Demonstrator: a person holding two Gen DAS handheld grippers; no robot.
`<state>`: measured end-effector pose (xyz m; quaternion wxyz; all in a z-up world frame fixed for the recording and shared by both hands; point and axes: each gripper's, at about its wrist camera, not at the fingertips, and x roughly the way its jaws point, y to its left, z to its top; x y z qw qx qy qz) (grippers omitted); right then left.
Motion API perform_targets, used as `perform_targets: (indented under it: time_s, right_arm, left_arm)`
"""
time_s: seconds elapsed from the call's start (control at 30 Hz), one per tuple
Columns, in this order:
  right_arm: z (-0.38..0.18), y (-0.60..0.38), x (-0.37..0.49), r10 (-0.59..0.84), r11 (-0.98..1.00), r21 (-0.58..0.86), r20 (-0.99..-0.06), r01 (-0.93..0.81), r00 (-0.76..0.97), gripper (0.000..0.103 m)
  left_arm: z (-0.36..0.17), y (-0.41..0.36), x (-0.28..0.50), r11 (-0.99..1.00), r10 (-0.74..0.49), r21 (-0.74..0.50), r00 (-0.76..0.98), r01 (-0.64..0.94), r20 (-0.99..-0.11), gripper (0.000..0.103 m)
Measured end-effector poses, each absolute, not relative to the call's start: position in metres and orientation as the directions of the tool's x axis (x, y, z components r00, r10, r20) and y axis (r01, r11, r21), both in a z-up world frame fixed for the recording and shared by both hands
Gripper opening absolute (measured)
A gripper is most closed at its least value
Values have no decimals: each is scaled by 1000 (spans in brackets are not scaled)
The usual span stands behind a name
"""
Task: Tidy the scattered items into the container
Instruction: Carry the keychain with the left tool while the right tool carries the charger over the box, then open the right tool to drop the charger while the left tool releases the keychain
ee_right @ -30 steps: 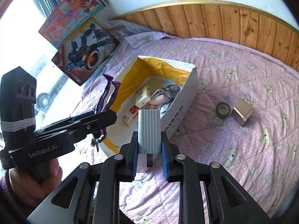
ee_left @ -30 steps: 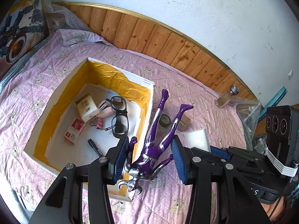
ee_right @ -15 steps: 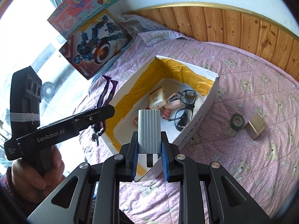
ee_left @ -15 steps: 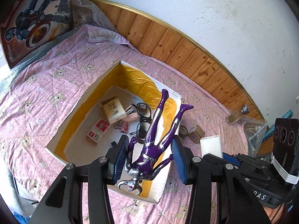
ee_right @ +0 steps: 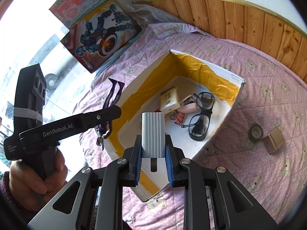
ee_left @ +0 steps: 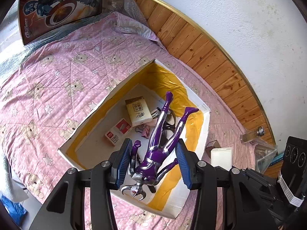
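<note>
The pink teddy-print quilted bed [ee_left: 57, 95] carries the open white box with yellow-taped inner walls [ee_left: 206, 126]. My left tool [ee_left: 153, 163] grips the purple-and-silver toy figure [ee_left: 157, 149] by its arms, head-down above the box; the loose legs could snag the rim. My right tool [ee_right: 153, 153] clamps the ribbed grey rectangular case [ee_right: 153, 134] over the box; dropped, it risks striking the black-framed glasses [ee_right: 199, 118].

glasses [ee_right: 201, 117] in box [ee_right: 220, 72], tape roll [ee_right: 255, 131] beside

bedroom: teddy-bear quilt [ee_left: 57, 80], toy boxes [ee_right: 103, 44]
</note>
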<state>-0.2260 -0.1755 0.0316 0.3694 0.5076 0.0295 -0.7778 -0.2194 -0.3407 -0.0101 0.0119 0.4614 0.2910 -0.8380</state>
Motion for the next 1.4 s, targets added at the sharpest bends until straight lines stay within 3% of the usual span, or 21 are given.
perform_targets:
  time_s: [0.4, 1.4]
  right_arm:
    - [4, -195, -239, -486, -725, 280, -856, 630, -178, 23]
    - [-30, -205, -265, -438, -757, 273, -887, 594, -150, 26]
  left_arm:
    - [-49, -322, -234, -855, 165, -348, -436, 384, -885, 48]
    - [-74, -334, -241, -816, 145, -335, -394, 471, -907, 52]
